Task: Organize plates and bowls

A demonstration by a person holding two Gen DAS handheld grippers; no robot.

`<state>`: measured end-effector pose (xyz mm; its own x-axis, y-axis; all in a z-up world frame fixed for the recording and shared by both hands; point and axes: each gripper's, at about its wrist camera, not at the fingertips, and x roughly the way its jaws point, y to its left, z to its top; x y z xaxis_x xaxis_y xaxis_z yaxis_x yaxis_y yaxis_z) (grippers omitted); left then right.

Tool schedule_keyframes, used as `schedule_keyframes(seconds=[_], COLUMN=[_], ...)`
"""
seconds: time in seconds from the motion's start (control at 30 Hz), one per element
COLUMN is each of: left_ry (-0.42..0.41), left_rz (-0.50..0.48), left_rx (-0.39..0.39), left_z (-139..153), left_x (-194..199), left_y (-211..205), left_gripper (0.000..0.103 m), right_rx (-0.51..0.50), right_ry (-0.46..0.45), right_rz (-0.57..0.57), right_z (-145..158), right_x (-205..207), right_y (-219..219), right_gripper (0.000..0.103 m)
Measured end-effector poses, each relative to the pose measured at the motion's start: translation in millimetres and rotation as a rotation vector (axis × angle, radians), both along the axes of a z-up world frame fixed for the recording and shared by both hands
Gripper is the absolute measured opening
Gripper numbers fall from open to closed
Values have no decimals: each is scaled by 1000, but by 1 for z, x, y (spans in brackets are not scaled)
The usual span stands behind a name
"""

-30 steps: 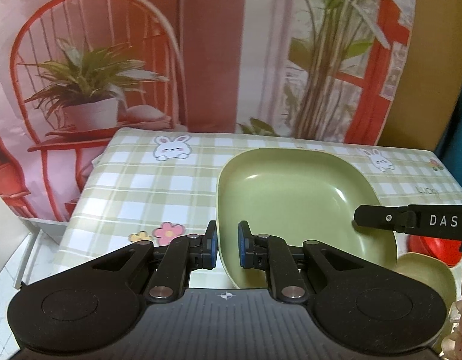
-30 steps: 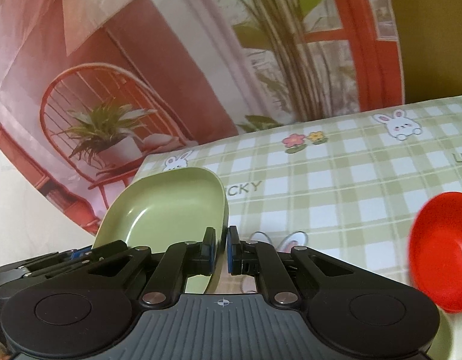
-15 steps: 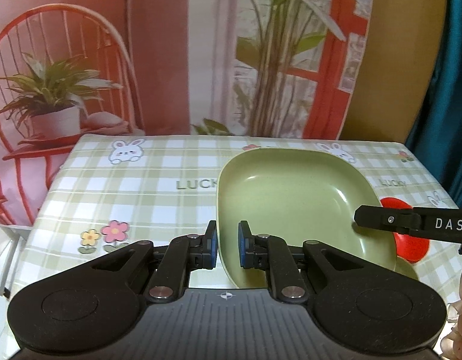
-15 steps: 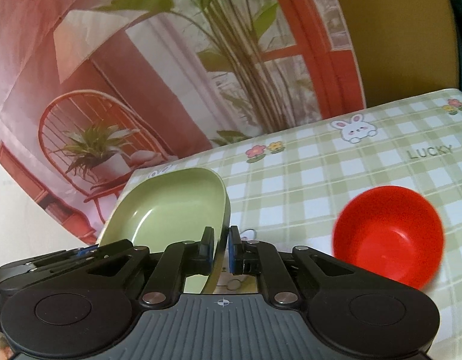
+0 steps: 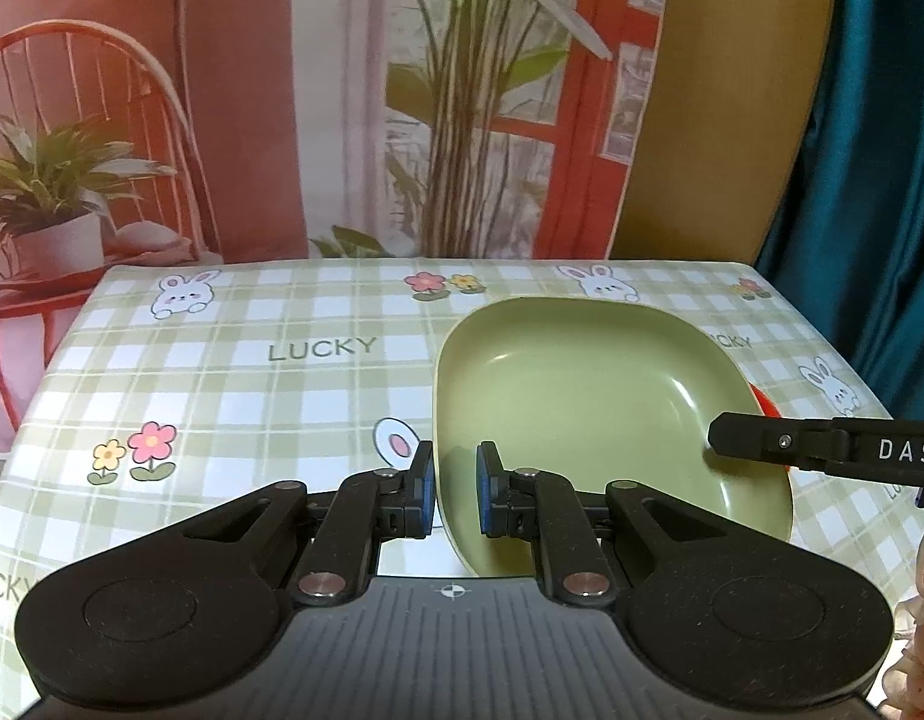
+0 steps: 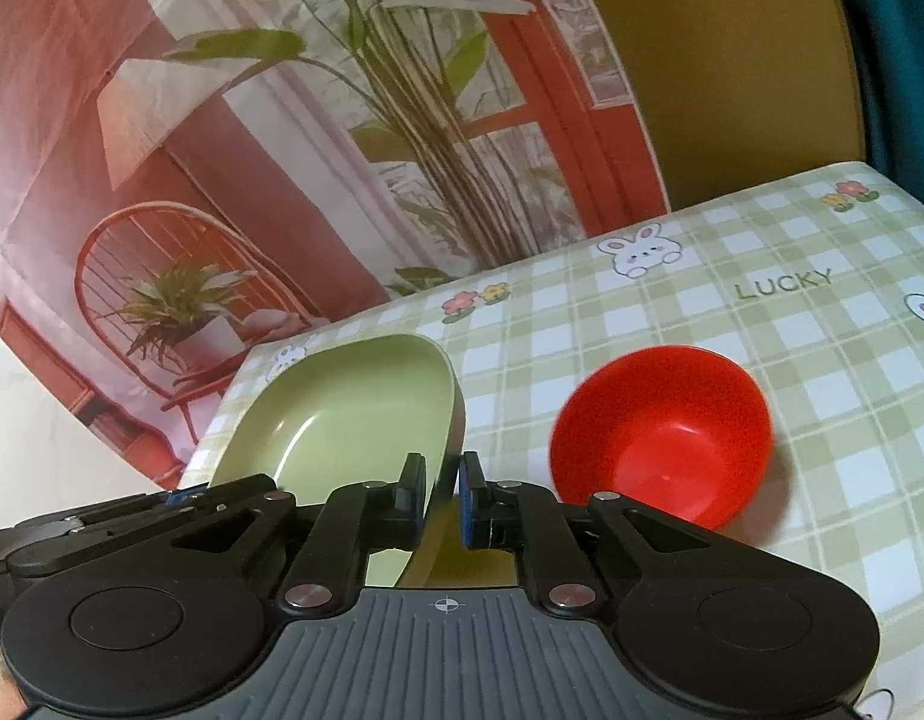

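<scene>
A green square plate (image 5: 582, 414) is held above the checked tablecloth by both grippers. My left gripper (image 5: 453, 495) is shut on the plate's near-left rim. My right gripper (image 6: 442, 498) is shut on its right rim, and the plate (image 6: 354, 408) stretches off to the left in the right wrist view. The right gripper's finger (image 5: 822, 450) shows at the plate's right edge in the left wrist view. A red bowl (image 6: 660, 432) stands upright on the table to the right of the plate; only a sliver of the bowl (image 5: 765, 402) shows behind the plate.
The table (image 5: 252, 372) carries a green checked cloth with bunnies, flowers and "LUCKY" print. A printed backdrop with a chair and plants hangs behind it. A teal curtain (image 5: 870, 150) hangs at the right. The table's left edge drops off near the backdrop.
Both grippers have carried the plate to the right across the table. The red bowl has come fully into the right wrist view and more of the tablecloth's left part shows.
</scene>
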<state>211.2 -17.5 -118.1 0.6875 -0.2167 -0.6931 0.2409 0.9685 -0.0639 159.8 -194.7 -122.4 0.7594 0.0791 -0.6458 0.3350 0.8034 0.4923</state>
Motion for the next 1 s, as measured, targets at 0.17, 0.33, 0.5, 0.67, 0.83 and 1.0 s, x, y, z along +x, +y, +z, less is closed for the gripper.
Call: schedule_keyframes(seconds=[0.17, 0.33, 0.5, 0.67, 0.83, 1.0], left_ry=[5, 15, 42, 62, 64, 69], left_rz=[-12, -23, -42, -72, -121, -139], left_rx=[-6, -14, -9, -14, 7, -6], left_z=[-1, -2, -7, -12, -18, -23], left_x=[-7, -10, -14, -15, -16, -15], left_y=[-5, -5, -7, -12, -23, -28], left_gripper=[15, 15, 15, 15, 15, 15], right_rx=[-9, -17, 1, 18, 34, 48], right_ry=[4, 12, 37, 60, 91, 118], right_rz=[6, 28, 41, 44, 32, 34], right_z=[0, -2, -7, -14, -24, -34], right_x=[-9, -20, -30, -46, -58, -65], right_y=[-2, 0, -1, -3, -10, -11], right_gripper=[11, 12, 13, 14, 15, 15])
